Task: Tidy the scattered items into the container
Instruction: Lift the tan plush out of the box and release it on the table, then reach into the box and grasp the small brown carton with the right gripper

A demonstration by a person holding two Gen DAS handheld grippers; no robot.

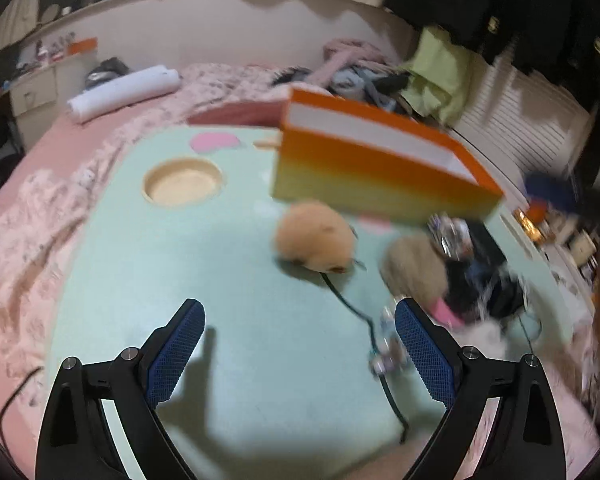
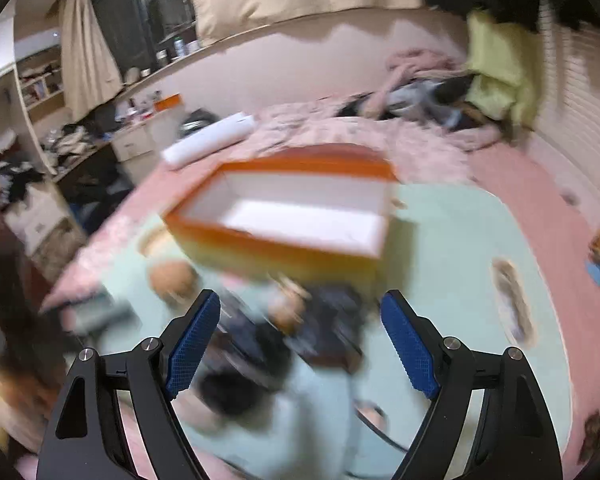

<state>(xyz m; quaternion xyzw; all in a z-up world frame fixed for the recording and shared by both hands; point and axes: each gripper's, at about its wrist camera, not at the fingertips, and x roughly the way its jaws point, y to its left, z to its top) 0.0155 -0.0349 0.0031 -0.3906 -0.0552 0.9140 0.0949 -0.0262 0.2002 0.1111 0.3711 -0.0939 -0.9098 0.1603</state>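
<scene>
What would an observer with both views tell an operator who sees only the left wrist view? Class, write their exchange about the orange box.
Operator: I see only the box's side. Is anything inside?
Observer: The right wrist view looks into the orange box; its white floor appears bare, though the picture is blurred.
Operator: And the other gripper?
Observer: The right hand-held gripper is open, its pads pressing on nothing.

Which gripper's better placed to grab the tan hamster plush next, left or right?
Left. The left gripper is open with the hamster plush just ahead of its fingers on the mint table. From the right gripper it sits off to the side, blurred.
</scene>
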